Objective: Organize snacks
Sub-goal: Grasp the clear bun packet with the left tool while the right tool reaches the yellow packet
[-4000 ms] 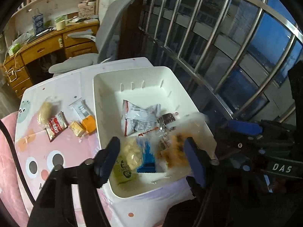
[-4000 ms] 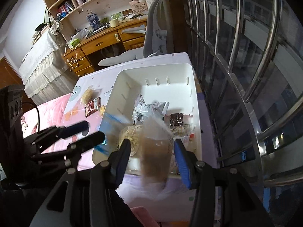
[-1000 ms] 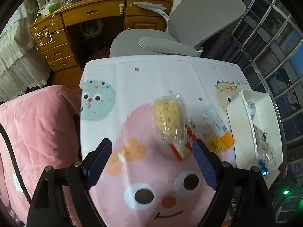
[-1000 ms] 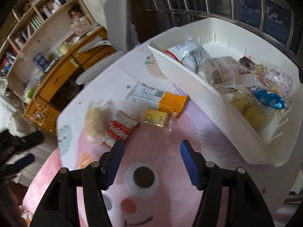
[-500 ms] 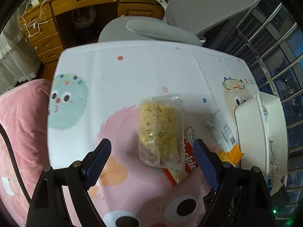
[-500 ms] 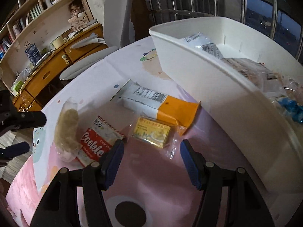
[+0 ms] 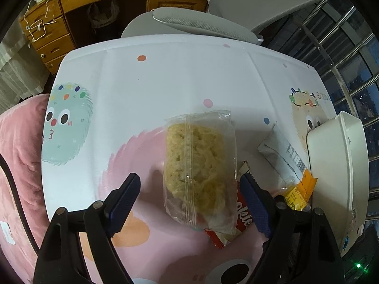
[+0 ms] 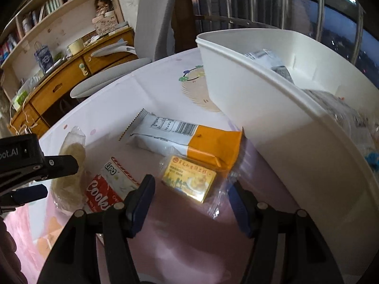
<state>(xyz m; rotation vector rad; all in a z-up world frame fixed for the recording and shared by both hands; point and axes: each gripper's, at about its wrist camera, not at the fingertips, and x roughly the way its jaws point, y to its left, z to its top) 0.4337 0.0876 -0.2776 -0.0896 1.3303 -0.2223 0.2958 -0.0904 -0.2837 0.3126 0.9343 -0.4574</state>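
My left gripper [image 7: 189, 196] is open, its fingers on either side of a clear pack of pale noodle snack [image 7: 199, 170] lying on the table. My right gripper [image 8: 189, 198] is open just above a small yellow packet [image 8: 189, 179]. A white and orange bar pack [image 8: 180, 137] lies behind it, also in the left wrist view [image 7: 286, 161]. A red cookie pack [image 8: 106, 189] lies partly under the noodle pack [image 8: 71, 165]. The white bin [image 8: 260, 108] holds several snacks at the right.
The table has a cartoon-print cloth [image 7: 118, 94]. A grey chair [image 7: 213, 19] stands behind the table, a wooden desk [image 8: 59, 80] beyond it. A pink blanket [image 7: 16, 165] lies at the left. Window bars [image 8: 284, 4] are behind the bin. The left gripper's body [image 8: 28, 163] shows at the left.
Both grippers left the bin and came down toward the loose snacks on the table. The left one closed in on the noodle pack, the right one on the yellow packet.
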